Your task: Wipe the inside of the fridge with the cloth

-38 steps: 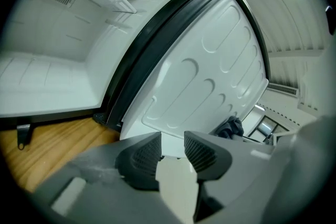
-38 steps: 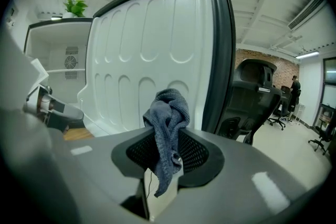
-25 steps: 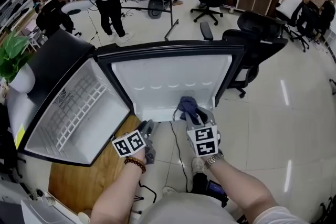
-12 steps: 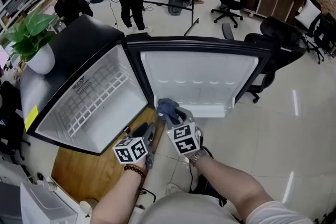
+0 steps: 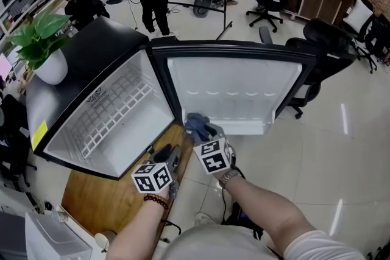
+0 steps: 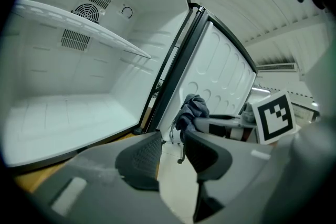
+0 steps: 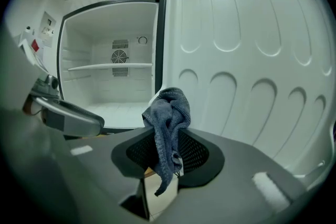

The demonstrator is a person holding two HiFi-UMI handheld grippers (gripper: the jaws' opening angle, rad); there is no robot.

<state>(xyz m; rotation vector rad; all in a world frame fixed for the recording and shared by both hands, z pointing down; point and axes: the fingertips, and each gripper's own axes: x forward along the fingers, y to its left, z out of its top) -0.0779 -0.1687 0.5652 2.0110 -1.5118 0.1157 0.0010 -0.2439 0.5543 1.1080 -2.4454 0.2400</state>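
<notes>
Blue-grey cloth, with a fine knitted weave, is bunched into a crumpled wad. The right gripper pinches it between its jaws. Most of the cloth stands above the jaws as a rounded lump with soft folds. A thin twisted tail hangs below them.

The cloth is held outside the fridge, in front of its open mouth, near the side where the door is hinged. From the head view it sits against the lower part of the door's white inner face. No view shows whether it touches that face.

The fridge is small, black outside and white inside, with its door swung wide open. One white shelf crosses the inside, with a round fan vent on the back wall behind it.

The left gripper is just in front of the fridge's lower front edge, its jaws spread apart with nothing between them. A green plant in a white pot shows at the fridge's top. The fridge stands on a wooden board.
</notes>
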